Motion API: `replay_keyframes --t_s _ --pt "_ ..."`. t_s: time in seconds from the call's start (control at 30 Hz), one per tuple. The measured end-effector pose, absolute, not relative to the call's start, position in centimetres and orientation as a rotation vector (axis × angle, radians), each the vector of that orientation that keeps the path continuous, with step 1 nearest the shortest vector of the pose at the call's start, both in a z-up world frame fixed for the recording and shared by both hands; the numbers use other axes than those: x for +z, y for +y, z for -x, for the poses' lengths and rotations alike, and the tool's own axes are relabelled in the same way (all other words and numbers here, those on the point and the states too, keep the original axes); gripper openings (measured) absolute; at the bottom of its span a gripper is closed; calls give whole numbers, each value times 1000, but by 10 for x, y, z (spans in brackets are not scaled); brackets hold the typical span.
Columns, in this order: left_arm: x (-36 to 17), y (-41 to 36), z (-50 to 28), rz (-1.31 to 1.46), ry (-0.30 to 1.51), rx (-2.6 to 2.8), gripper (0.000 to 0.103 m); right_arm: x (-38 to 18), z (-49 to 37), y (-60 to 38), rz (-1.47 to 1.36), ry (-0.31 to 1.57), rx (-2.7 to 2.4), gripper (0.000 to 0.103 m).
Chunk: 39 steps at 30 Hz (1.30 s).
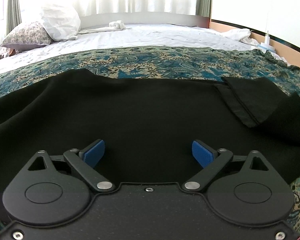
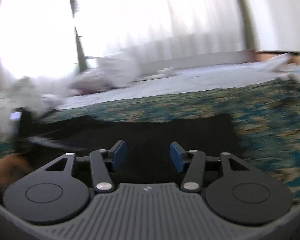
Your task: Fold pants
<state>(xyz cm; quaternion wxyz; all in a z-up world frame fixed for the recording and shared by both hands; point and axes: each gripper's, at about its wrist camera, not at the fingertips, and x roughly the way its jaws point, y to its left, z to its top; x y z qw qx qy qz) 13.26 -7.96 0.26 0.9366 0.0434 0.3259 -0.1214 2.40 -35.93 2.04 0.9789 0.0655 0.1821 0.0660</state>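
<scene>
Pants [image 1: 140,110], black, lie flat on the patterned blanket [image 1: 150,64] near the bed's front edge, their long axis running left to right along that edge. At the right end a hemmed flap [image 1: 248,100] is turned back over the cloth. Left tongs [image 1: 148,153] hover low over the middle of the cloth, blue pads [image 1: 94,152] well apart, gripping nothing. Right tongs [image 2: 148,156], in a blurred view, likewise stand apart over the fabric. I judge a fold lies ahead; the next move calls for pinching an end and carrying it across.
</scene>
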Motion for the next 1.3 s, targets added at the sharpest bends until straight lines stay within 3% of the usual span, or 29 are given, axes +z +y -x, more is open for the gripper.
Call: replay_keyframes --t_s 0.1,0.27,0.53,0.6,0.63,0.67,1.03,1.13,1.3 --pt "2 -80 -132 -86 666 -250 95 10 -37 -344 36 412 -39 66" --pt "2 -80 -132 -86 666 -250 95 -3 -42 -309 182 469 96 66" --pt "2 -80 -132 -87 666 -250 96 -12 -55 -278 202 508 132 66" --pt "2 -80 -132 -86 666 -250 96 -13 -60 -282 176 512 86 42" --pt "2 -80 -132 -86 666 -250 96 -13 -62 -285 169 514 43 19" --pt "2 -80 -132 -87 666 -250 96 -14 -64 -288 173 512 -6 10" --pt "2 -80 -132 -87 665 -251 97 -9 -64 -435 39 484 -661 7" --pt "2 -81 -131 -89 664 -265 98 -10 -49 -483 -130 499 -693 9" --pt "3 -82 -130 -91 668 -280 99 -20 -56 -465 64 503 -733 9"
